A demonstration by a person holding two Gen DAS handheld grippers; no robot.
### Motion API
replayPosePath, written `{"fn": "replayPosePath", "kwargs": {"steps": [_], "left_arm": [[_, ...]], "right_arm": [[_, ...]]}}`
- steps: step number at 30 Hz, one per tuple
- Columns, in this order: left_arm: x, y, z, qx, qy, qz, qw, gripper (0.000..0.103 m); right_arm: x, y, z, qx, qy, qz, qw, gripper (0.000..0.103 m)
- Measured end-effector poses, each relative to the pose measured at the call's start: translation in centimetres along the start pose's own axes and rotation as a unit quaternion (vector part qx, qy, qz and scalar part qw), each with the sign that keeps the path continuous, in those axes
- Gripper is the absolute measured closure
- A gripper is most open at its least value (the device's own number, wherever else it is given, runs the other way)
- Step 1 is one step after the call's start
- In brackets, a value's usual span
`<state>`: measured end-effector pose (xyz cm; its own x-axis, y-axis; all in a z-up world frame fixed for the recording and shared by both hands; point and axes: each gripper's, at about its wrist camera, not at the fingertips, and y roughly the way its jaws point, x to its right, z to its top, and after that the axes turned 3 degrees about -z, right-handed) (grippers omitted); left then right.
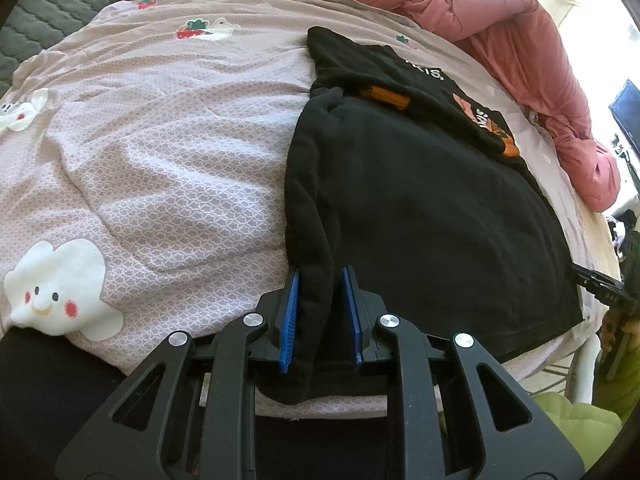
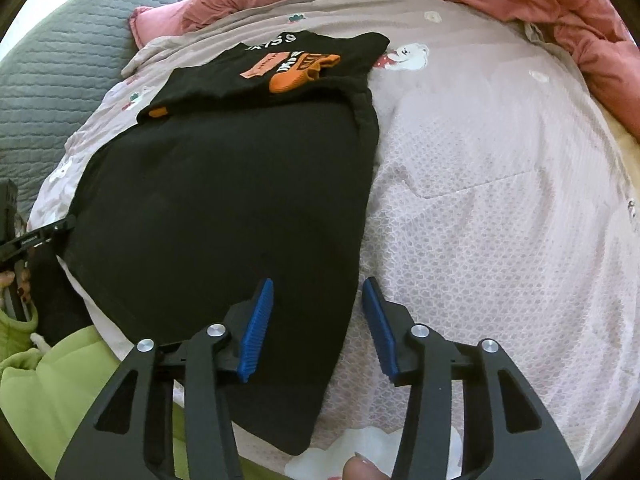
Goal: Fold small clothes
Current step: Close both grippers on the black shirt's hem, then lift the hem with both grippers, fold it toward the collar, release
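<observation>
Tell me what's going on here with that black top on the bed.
A person is folding a black garment on a pink patterned bedspread, with a handheld claw in each hand. The left claw is shut on a bunched fold at the garment's near left edge. The right claw straddles the near right edge with a gap either side, so it is not gripping yet. The printed top part is already folded down over the body.

Black garment [image 1: 420, 200], centre frame: matt, soft knit cloth w/ orange rubbery-looking print [image 2: 298, 70] at top. Under it a pale pink bedsheet [image 1: 180, 140], thin woven cotton w/ fine scale pattern, lightly creased. Upper right, a salmon quilt [image 1: 520, 40]: puffy, slightly sheeny fabric. Upper left, a grey quilted mat [image 2: 60, 80], stitched. Left gripper [image 1: 320, 280], bottom: matt black plastic arms, ribbed blue pads [image 1: 290, 312], shiny metal bolts [image 1: 255, 320].
</observation>
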<state>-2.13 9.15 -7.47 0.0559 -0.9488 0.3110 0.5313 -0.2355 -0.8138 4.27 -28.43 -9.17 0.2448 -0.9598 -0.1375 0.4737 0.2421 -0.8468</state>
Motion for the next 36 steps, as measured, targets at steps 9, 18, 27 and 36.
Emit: {"fn": "replayPosePath", "kwargs": {"steps": [9,18,27,36], "left_arm": [[-0.2,0.9,0.5,-0.004,-0.009,0.005,0.9999,0.085],[-0.8,1.1,0.8,0.002,-0.021,-0.005,0.9998,0.098],[0.7,-2.6,2.4,0.044,-0.008,-0.023,0.9987,0.099],[1.3,-4.2,7.3,0.078,-0.018,-0.026,0.9964,0.099]], "right_arm": [[1.0,1.1,0.3,0.004,0.022,0.056,0.998,0.065],[0.6,0.6,0.9,0.022,0.004,0.074,0.997,0.093],[0.9,-3.0,2.6,0.089,0.007,0.103,0.991,0.095],[1.6,-4.6,6.9,0.151,0.022,0.109,0.982,0.095]]}}
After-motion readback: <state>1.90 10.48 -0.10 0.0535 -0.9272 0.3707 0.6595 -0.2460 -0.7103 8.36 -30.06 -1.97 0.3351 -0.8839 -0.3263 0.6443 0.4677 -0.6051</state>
